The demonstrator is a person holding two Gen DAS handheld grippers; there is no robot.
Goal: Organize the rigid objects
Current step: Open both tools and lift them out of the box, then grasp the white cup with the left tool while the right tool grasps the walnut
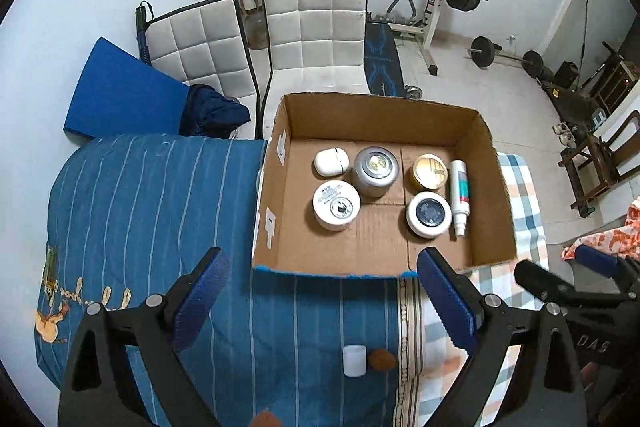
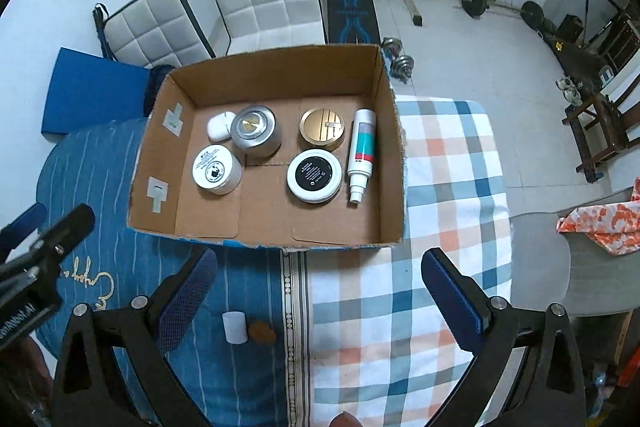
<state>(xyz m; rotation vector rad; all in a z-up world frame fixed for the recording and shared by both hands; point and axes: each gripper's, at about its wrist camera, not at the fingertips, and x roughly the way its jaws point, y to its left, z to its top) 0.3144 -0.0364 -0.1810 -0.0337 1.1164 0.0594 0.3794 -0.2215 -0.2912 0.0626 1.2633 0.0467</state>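
Observation:
An open cardboard box (image 1: 492,187) (image 2: 154,163) sits on the cloth-covered surface. Inside it are a white jar (image 1: 336,205) (image 2: 216,169), a grey tin (image 1: 376,171) (image 2: 256,131), a small white case (image 1: 331,162) (image 2: 218,125), a gold-lidded jar (image 1: 430,171) (image 2: 322,129), a white jar with a dark lid (image 1: 429,214) (image 2: 315,175) and a white spray bottle (image 1: 460,197) (image 2: 361,155) lying flat. My left gripper (image 1: 320,301) stands open with nothing between its fingers, in front of the box. My right gripper (image 2: 318,301) is also open, empty, above the cloths.
A small white cup (image 1: 354,361) (image 2: 234,327) and a brown lump (image 1: 382,359) (image 2: 262,331) lie on the blue striped cloth (image 1: 160,207). A checked cloth (image 2: 448,187) covers the right side. White padded chairs (image 1: 316,27), a blue mat (image 1: 120,91) and weight equipment stand behind.

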